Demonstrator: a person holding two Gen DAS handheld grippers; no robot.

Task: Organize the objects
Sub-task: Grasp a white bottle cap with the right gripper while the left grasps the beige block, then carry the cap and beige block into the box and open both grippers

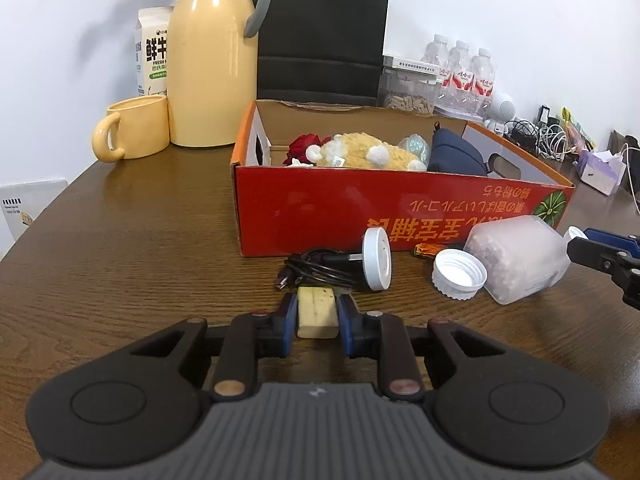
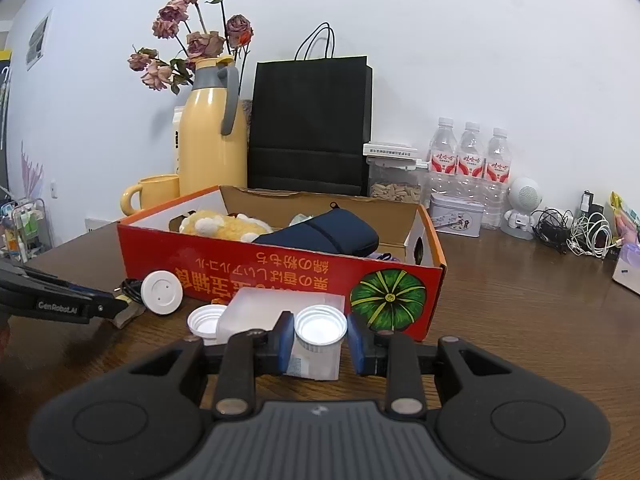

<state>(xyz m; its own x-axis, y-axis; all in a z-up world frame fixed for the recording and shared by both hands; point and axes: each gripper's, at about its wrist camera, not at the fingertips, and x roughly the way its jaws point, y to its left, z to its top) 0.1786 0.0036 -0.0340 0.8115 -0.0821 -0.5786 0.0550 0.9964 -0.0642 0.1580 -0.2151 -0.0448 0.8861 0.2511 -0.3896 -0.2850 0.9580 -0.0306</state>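
Observation:
My left gripper (image 1: 318, 302) is shut on a pale wooden block (image 1: 317, 316), low over the brown table (image 1: 140, 240). It also shows at the left of the right wrist view as the left gripper (image 2: 114, 306). A frosted plastic jar (image 1: 516, 258) lies on its side in front of the red cardboard box (image 1: 340, 212). My right gripper (image 2: 320, 334) is shut on the jar's open white neck (image 2: 320, 326). The loose white cap (image 1: 460, 274) lies beside the jar. A white round disc (image 1: 378, 258) with a black cable (image 1: 316, 270) rests just beyond the block.
The box (image 2: 248, 268) holds a yellow plush toy (image 1: 360, 152), a navy pouch (image 1: 452, 154) and a red rose (image 1: 304, 146). Behind it stand a yellow flask (image 1: 212, 64), a yellow mug (image 1: 136, 128), a black paper bag (image 1: 324, 32) and water bottles (image 1: 464, 72). Cables (image 2: 576, 232) lie at the far right.

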